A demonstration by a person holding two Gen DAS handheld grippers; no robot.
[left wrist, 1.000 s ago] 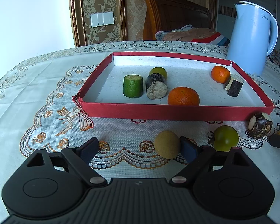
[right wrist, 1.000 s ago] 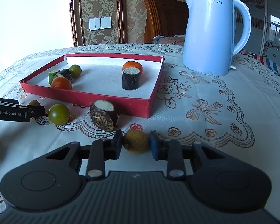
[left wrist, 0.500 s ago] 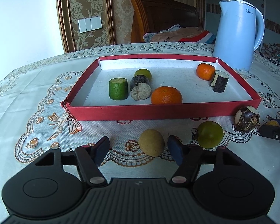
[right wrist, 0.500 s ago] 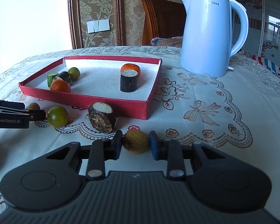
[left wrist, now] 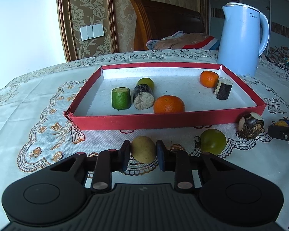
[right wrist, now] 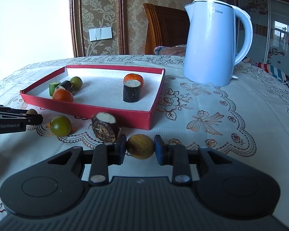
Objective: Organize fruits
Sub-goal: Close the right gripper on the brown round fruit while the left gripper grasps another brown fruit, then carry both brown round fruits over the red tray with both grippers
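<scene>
On the lace cloth [left wrist: 34, 104], the left gripper [left wrist: 143, 155] is clenching a tan round fruit [left wrist: 143, 149], its pads pressing both sides of it just in front of the red tray [left wrist: 163, 120]. Inside the tray, a green chunk [left wrist: 121, 98] is standing upright by the left wall, touching a dark cane piece [left wrist: 143, 97] that is lying on its side; a green fruit [left wrist: 146, 83] is sitting behind them and an orange [left wrist: 169, 105] is resting near the front wall. At the tray's right end, a second orange [left wrist: 209, 79] is touching an upright cane stub [left wrist: 223, 88]. Outside the tray, an olive-green fruit [left wrist: 212, 142] is lying on the cloth near the left gripper, and a dark peeled chunk [left wrist: 250, 125] is sitting by the tray's front right corner. Farther right, the right gripper [right wrist: 140, 148] is clamping a yellowish fruit [right wrist: 140, 148] low over the cloth. A blue kettle [right wrist: 212, 44] is standing behind, right of the tray.
</scene>
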